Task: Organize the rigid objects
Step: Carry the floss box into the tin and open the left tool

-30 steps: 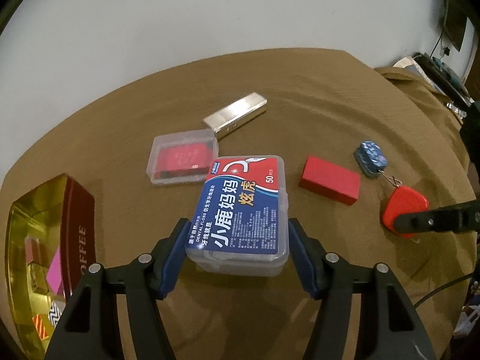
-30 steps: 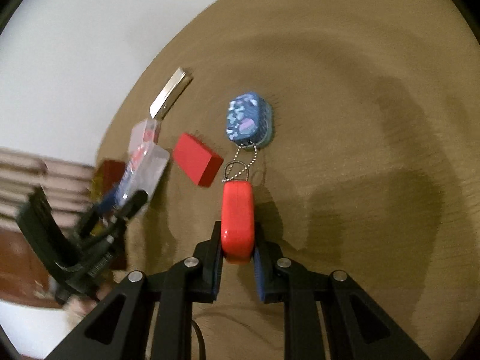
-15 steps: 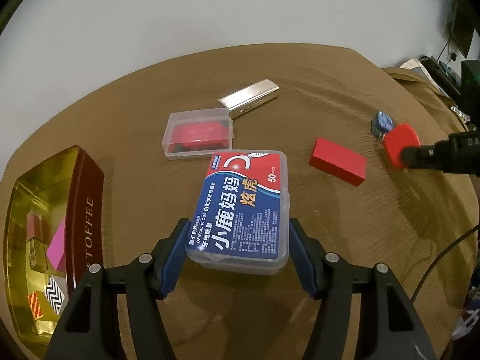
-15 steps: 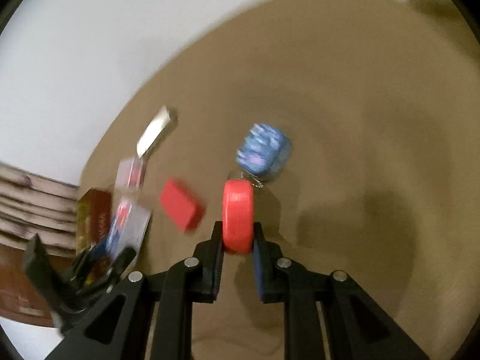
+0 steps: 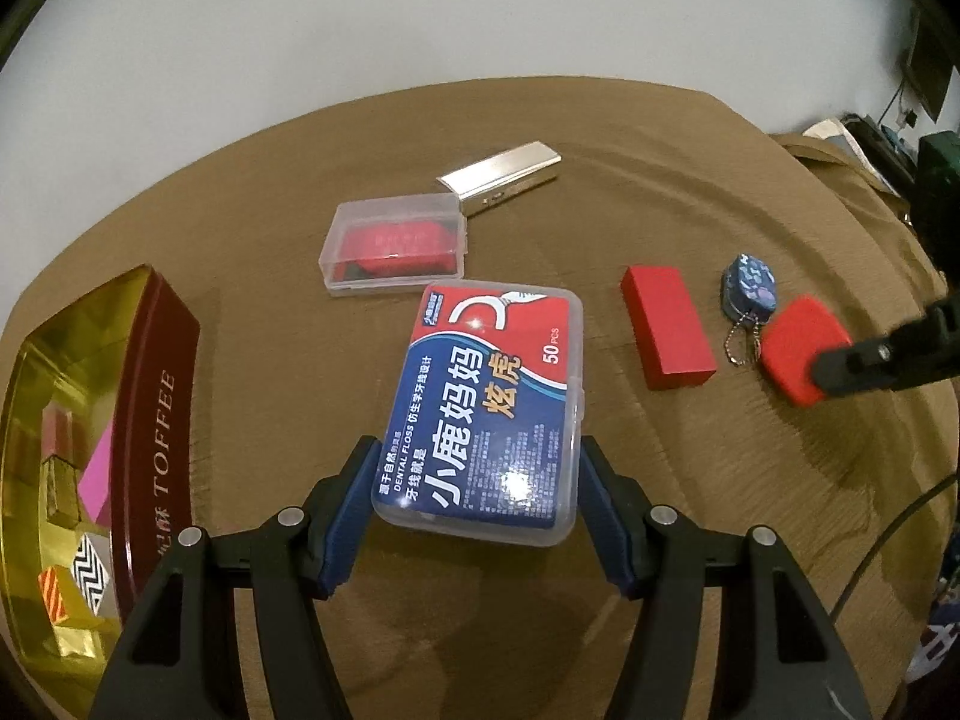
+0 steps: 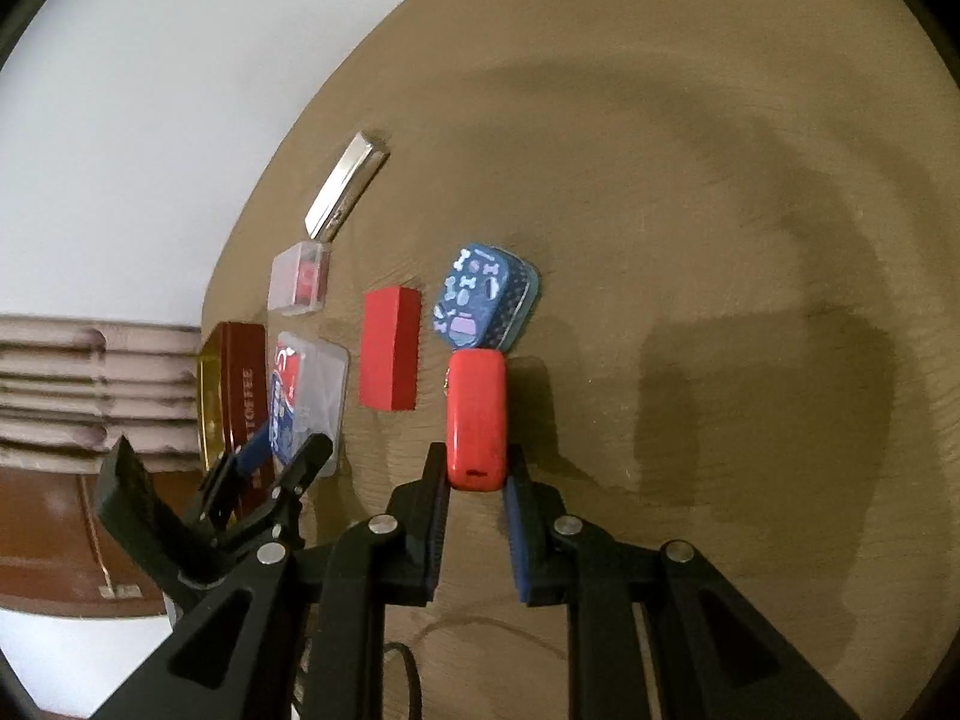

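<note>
My left gripper [image 5: 477,504] is shut on a clear dental floss box [image 5: 489,408] with a blue and red label, holding it above the brown table; it also shows in the right wrist view [image 6: 306,396]. My right gripper [image 6: 477,480] is shut on a red rounded case [image 6: 477,420], also seen in the left wrist view [image 5: 801,354], chained to a blue patterned pouch [image 6: 483,297] that rests on the table. A red block [image 5: 666,327] lies between the two held things.
An open gold toffee tin [image 5: 168,372] holding several small items stands at the left. A clear box with a red insert [image 5: 393,243] and a silver bar [image 5: 501,177] lie farther back. The table edge curves behind them against a white wall.
My right gripper has come back down with the red case, and the blue pouch rests on the table again. My left gripper has lifted the floss box slightly and tilted it.
</note>
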`<state>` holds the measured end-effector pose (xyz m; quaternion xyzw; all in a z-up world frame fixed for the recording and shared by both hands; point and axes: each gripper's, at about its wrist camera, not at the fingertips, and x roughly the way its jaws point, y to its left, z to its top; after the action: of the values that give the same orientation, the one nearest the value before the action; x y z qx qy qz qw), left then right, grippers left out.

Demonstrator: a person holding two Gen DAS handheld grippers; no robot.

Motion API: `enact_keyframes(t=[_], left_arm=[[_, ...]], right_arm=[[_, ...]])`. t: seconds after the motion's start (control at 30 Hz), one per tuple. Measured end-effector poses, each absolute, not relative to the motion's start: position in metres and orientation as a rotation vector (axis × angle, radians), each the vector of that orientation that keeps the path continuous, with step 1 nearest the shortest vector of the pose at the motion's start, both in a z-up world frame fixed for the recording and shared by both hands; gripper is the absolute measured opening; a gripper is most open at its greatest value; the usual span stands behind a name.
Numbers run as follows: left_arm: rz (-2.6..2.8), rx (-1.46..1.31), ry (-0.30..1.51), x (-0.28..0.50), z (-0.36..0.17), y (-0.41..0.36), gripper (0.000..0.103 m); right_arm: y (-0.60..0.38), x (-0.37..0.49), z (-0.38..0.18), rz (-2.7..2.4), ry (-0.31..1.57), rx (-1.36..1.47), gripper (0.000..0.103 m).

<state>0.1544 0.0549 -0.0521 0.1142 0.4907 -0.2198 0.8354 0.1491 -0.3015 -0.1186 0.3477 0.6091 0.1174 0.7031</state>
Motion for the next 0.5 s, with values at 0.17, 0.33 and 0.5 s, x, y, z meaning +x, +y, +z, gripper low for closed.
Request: enact_keyframes(t=[0.17,0.33,0.5], left_arm=[[-0.463,0.243,1.033,0.153,-0.053,0.055,0.060],[-0.453,0.226,1.039,0.151,-0.053,0.059,0.060],[-0.438,0.216,1.076,0.158,-0.057,0.057,0.059]], right_arm=[[-0.298,0.137,-0.095,0.177,1.295,0.497,0.017],[-0.295,0.122,-0.085,0.087,1.146,0.178,0.018],[-0.285,0.116,-0.098,0.070,1.028,0.072,0.018]])
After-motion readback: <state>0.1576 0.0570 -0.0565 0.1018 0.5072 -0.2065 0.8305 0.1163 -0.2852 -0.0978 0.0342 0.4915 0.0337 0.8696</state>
